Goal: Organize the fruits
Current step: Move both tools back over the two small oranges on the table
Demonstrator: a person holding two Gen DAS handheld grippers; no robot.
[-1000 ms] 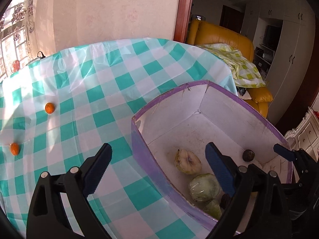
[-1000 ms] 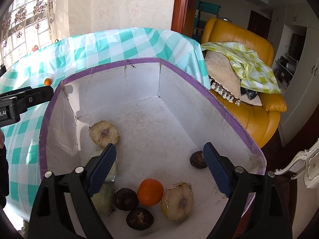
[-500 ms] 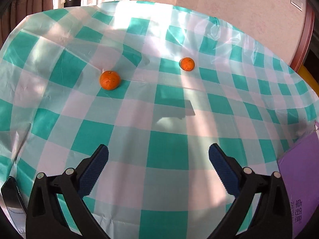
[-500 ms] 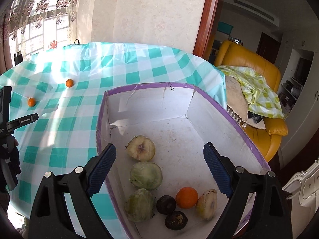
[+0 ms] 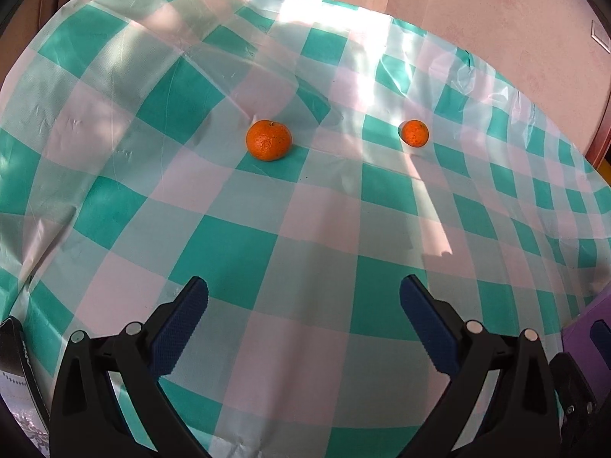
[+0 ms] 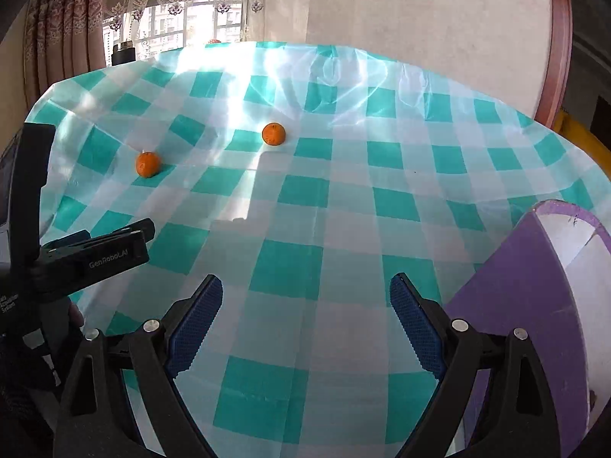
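Two oranges lie on the green-and-white checked tablecloth. In the left wrist view the nearer orange [image 5: 269, 140] is straight ahead of my open, empty left gripper [image 5: 303, 301], and the farther orange [image 5: 414, 133] is to its right. In the right wrist view the same oranges show at the left [image 6: 147, 164] and farther back [image 6: 273, 134]. My right gripper [image 6: 305, 299] is open and empty above the cloth. The purple-rimmed white box [image 6: 542, 286] stands at the right; its contents are hidden from here.
The left gripper body [image 6: 88, 255] shows at the left of the right wrist view. The box corner [image 5: 588, 328] shows at the right edge of the left wrist view. A window with curtains [image 6: 172, 4] lies beyond the table's far edge.
Both grippers have swung left, away from the box and toward the oranges. The left gripper has closed in on the nearer orange. The box interior has left the right wrist view.
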